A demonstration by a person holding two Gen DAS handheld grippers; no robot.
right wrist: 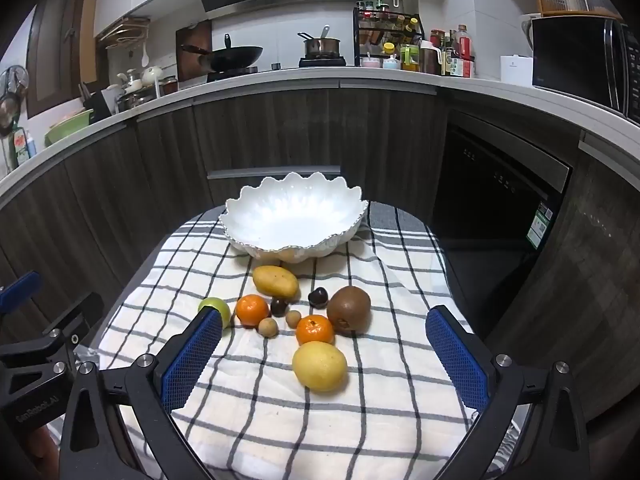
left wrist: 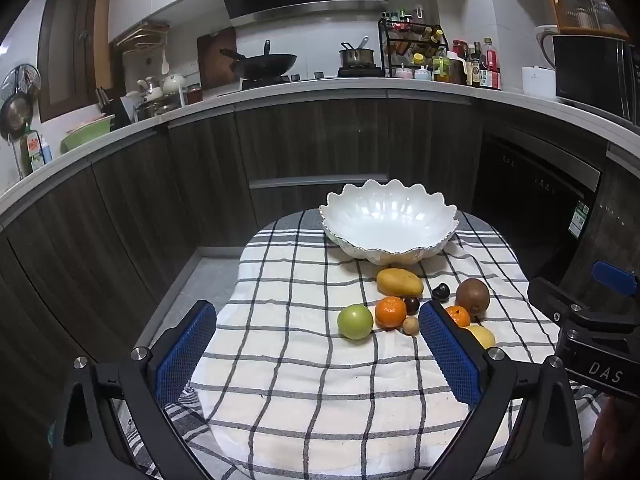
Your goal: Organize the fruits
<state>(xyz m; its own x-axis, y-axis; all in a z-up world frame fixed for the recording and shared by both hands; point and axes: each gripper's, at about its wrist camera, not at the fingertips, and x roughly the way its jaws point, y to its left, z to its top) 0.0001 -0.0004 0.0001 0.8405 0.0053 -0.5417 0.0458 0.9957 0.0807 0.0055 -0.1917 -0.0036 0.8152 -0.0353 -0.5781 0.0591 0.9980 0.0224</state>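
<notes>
An empty white scalloped bowl (left wrist: 388, 220) (right wrist: 294, 218) stands at the far end of a checked cloth. Several fruits lie in front of it: a mango (left wrist: 399, 282) (right wrist: 276, 280), a green apple (left wrist: 355, 321) (right wrist: 218, 308), two tangerines (left wrist: 390, 312) (right wrist: 315, 329), a kiwi (left wrist: 472, 296) (right wrist: 349, 310), a lemon (right wrist: 319, 366), dark plums (right wrist: 318, 297) and small longans (right wrist: 268, 327). My left gripper (left wrist: 316, 316) is open, hovering short of the fruits. My right gripper (right wrist: 324, 320) is open too, with the lemon lying between its fingers, untouched.
The checked cloth (left wrist: 304, 380) (right wrist: 280, 420) covers a small table with edges close on both sides. Dark cabinets (left wrist: 320, 144) and a counter with a wok (left wrist: 266, 62), pots and bottles stand behind. The right gripper's body (left wrist: 592, 332) shows at the right edge.
</notes>
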